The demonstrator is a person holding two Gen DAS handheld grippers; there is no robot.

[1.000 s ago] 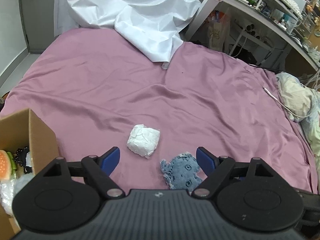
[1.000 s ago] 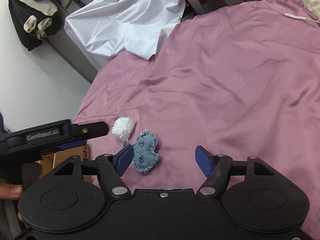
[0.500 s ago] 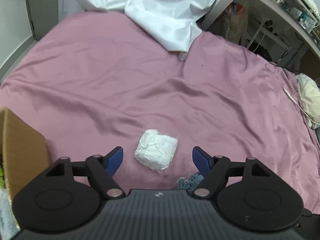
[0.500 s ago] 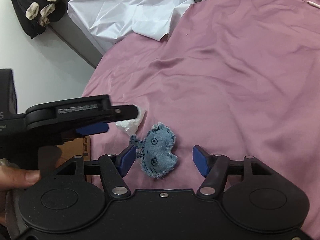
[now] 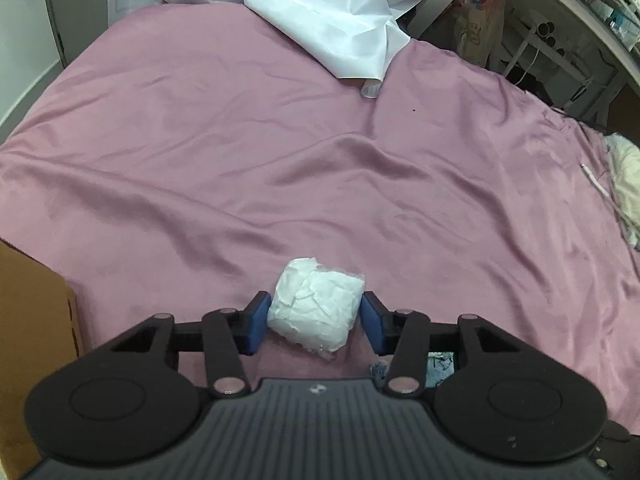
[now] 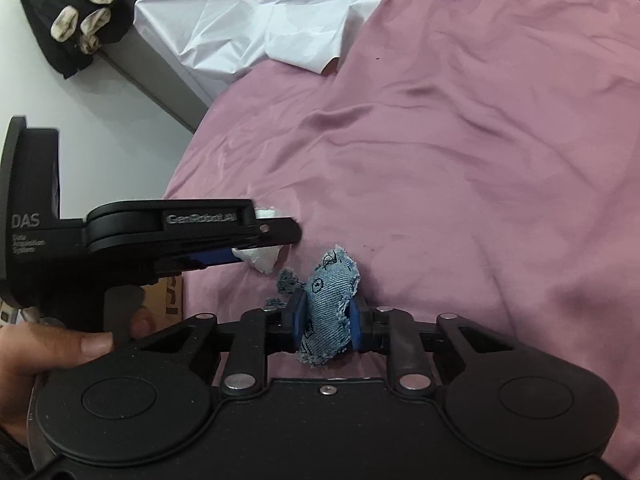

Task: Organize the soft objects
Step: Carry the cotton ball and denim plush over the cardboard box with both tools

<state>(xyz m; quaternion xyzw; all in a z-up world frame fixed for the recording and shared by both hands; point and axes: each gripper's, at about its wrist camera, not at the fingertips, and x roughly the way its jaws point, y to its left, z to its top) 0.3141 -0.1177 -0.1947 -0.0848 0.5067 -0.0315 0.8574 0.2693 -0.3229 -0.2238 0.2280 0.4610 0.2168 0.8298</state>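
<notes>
The left tongs [image 5: 314, 316] pinch the white plastic-wrapped bundle [image 5: 316, 309] at six o'clock on the bed [image 5: 280, 168]; the right tongs [image 6: 327, 320] squeeze the denim toy [image 6: 328, 312]. Both look light and squashy; grip mid-body.

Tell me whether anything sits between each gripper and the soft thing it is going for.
Nothing visible does. The left gripper has its pads against both sides of the white bundle. The right gripper is shut on the denim toy, which bulges between the pads.
</notes>
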